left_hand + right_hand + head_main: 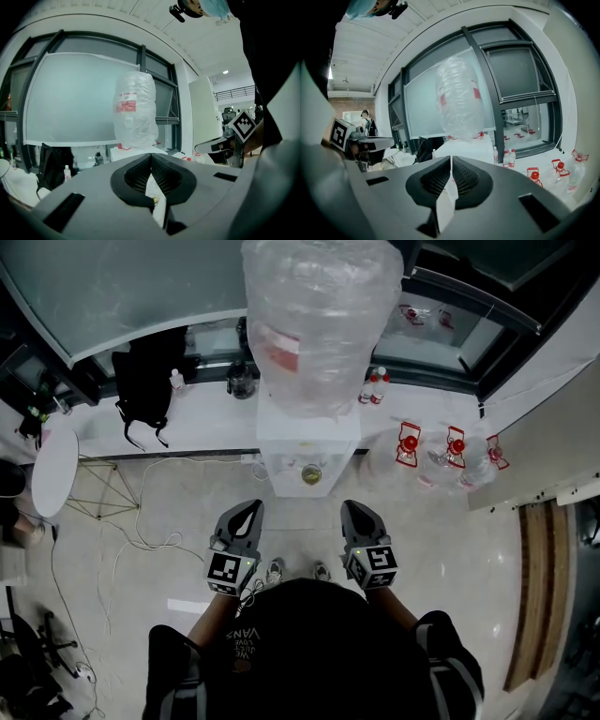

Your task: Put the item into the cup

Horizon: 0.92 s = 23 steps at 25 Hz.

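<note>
The person's dark top fills the bottom of the head view, with both arms held close in front of the body. The left gripper and the right gripper point forward side by side, well apart from each other and above the pale floor.

In the left gripper view, the left gripper has its jaws closed tip to tip and grips nothing. The right gripper is the same, its jaws drawn together on nothing.

Just ahead of both stands a white water dispenser carrying a large clear bottle. A small round thing sits on the dispenser's front ledge. I cannot tell whether it is the cup, and neither gripper touches it.

A black backpack leans by the window on the left. Clear jugs with red caps stand on the floor to the right.
</note>
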Available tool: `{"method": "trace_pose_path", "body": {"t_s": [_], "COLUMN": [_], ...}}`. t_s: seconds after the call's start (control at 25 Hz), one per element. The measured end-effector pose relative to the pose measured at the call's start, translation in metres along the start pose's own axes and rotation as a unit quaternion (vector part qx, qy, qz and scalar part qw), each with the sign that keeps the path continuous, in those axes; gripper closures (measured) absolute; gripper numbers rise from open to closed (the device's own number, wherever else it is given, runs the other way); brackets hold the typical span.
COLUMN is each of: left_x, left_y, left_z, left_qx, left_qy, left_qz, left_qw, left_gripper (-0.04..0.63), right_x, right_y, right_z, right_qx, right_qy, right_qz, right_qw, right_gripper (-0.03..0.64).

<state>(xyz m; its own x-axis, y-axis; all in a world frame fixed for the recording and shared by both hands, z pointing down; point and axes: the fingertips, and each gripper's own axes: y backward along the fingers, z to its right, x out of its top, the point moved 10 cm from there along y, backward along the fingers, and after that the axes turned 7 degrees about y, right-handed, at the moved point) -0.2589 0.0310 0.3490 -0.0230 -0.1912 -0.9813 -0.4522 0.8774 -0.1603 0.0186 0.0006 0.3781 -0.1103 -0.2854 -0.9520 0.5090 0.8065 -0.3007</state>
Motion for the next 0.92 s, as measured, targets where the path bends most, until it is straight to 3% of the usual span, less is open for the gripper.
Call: {"method": "trace_pose_path", "body": {"t_s": [0.92], "left_x": [-0.0016], "left_y": [0.0045], "left_z": [-0.002], "left_qx": [0.003], "left_qy": [0.008], "left_qz": [0.008], "left_qw": [0.9999], "left_gripper": [0.577], "right_x": [0.0006], "right_y": [-0.0048], "right_z": [-0.0056], "right_qx": [0.0], "right_qy": [0.011], "right_qz": [-0.003], "right_qw": [1.0], "right_gripper": [0.571]}}
